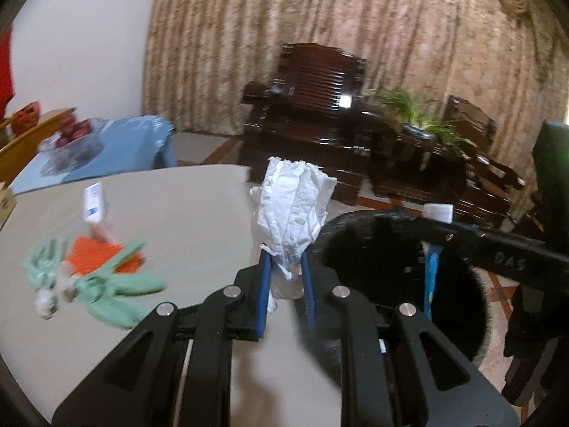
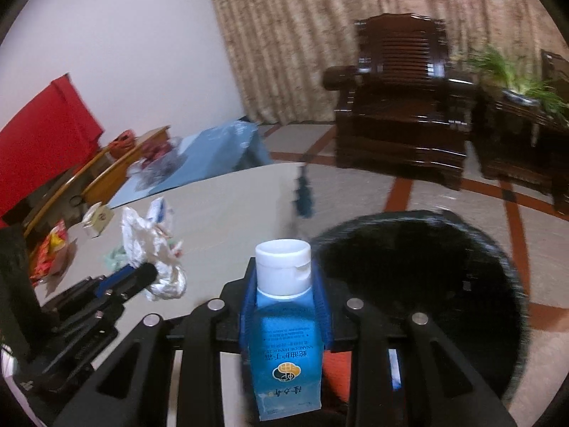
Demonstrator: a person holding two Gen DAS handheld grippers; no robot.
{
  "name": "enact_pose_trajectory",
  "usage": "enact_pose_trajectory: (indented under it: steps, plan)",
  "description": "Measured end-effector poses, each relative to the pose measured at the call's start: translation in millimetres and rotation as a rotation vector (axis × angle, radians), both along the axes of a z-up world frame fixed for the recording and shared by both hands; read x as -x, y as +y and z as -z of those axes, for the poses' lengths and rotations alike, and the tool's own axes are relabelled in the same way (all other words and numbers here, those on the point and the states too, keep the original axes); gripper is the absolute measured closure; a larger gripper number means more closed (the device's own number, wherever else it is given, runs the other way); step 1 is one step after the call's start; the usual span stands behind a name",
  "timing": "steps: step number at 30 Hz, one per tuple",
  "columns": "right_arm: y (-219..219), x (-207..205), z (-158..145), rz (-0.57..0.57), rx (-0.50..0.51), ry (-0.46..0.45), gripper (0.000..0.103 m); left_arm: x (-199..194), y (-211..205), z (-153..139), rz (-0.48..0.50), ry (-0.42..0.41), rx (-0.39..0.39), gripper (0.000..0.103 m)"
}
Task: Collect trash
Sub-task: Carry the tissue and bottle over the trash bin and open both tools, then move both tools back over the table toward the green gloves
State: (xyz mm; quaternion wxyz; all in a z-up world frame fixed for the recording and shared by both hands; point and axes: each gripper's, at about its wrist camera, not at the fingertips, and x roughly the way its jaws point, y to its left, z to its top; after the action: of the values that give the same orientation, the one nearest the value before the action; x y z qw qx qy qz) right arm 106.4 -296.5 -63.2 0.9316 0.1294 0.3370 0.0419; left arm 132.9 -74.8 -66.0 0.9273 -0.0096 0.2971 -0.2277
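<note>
My left gripper [image 1: 286, 259] is shut on a crumpled white paper tissue [image 1: 291, 213], held upright above the near right edge of the beige table [image 1: 177, 206]. A black-lined trash bin [image 1: 359, 224] stands just to its right. My right gripper [image 2: 284, 274] is shut on a blue bottle with a white cap [image 2: 284, 323]. In the left wrist view the bottle [image 1: 432, 274] hangs over the bin's opening. In the right wrist view the bin [image 2: 426, 284] lies ahead to the right, and the left gripper [image 2: 149, 270] with the tissue [image 2: 149, 245] is at the left.
On the table lie a green wrapper [image 1: 117, 288], an orange piece [image 1: 96, 252], a white labelled packet [image 1: 94, 201], a small box [image 2: 97, 219] and a red-yellow wrapper [image 2: 53, 249]. Dark wooden armchairs [image 1: 313, 106] and a potted plant [image 1: 419, 110] stand beyond.
</note>
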Motion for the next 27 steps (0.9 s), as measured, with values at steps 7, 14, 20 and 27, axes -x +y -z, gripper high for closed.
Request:
enact_pose_trajectory:
  steps: [7, 14, 20, 27]
  plan:
    - [-45.8, 13.2, 22.4, 0.078, 0.037, 0.046, 0.074, 1.9, -63.1, 9.2, 0.115, 0.012, 0.011, 0.087]
    - [-70.0, 15.5, 49.8, 0.122, 0.015, 0.093, 0.074, -7.4, -95.3, 34.0, 0.153, 0.078, -0.009, 0.087]
    - [-76.1, 11.0, 68.0, 0.132, 0.016, 0.143, 0.068, -11.1, -111.4, 48.2, 0.179, 0.106, -0.048, 0.073]
    - [-88.8, 21.7, 71.9, 0.213, 0.055, 0.142, 0.019, -13.9, -95.8, 47.0, 0.143, 0.115, -0.038, 0.034]
